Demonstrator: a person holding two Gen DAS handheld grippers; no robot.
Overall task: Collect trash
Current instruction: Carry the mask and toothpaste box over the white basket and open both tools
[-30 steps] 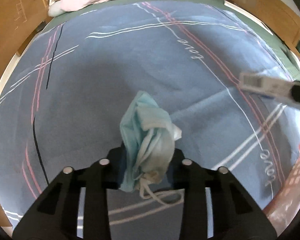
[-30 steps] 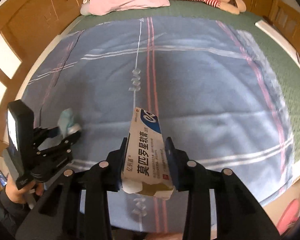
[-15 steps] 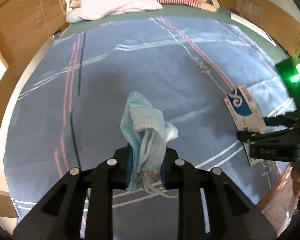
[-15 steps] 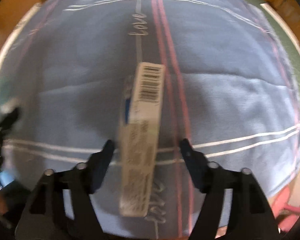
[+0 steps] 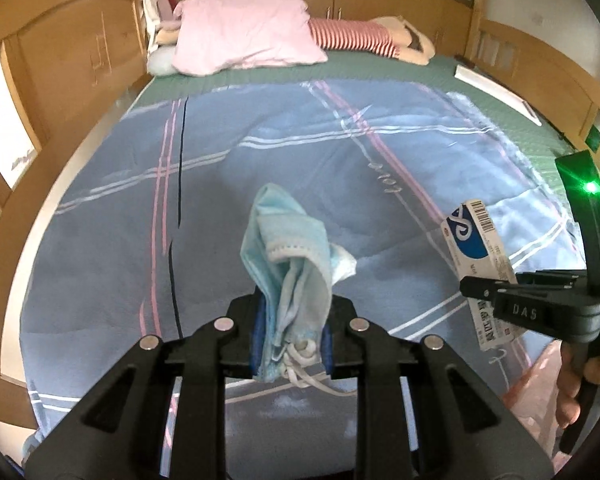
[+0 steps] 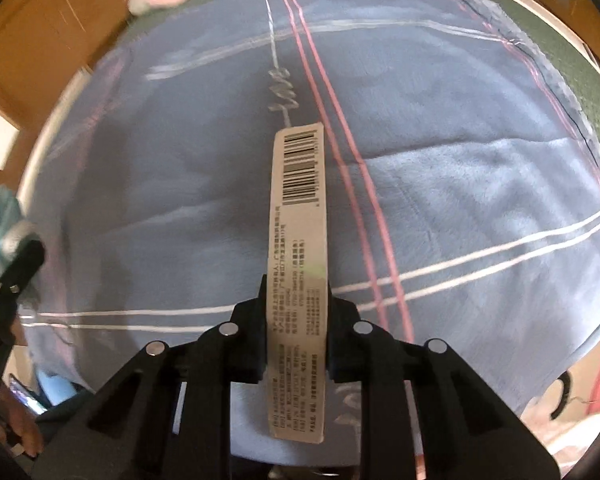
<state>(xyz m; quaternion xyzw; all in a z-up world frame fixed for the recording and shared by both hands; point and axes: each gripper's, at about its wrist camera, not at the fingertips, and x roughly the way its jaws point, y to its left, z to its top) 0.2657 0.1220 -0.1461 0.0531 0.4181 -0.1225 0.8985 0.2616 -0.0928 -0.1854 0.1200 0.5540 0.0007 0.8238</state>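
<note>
Above the near edge of the bed (image 5: 512, 120), both grippers are loaded; the left gripper (image 5: 290, 334) is clamped on a crumpled blue face mask (image 5: 290, 264), whose white ear loops dangle loose below the jaws; the right gripper (image 6: 296, 330) pinches a flat medicine box (image 6: 298, 280) edge-on, most of its length sticking forward over the blue plaid blanket (image 6: 460, 184). A pink plastic bag (image 5: 534, 384) shows beside the bed's near right corner, likely the drop point; carry each piece squarely over its mouth before letting go, keep the pinch firm on the mask, mind the loops catching a finger. Legible writing: a barcode and fine print on the box's narrow face, too small to read; "DAS" on the right gripper's body in the left view; "love" woven into the blanket.
</note>
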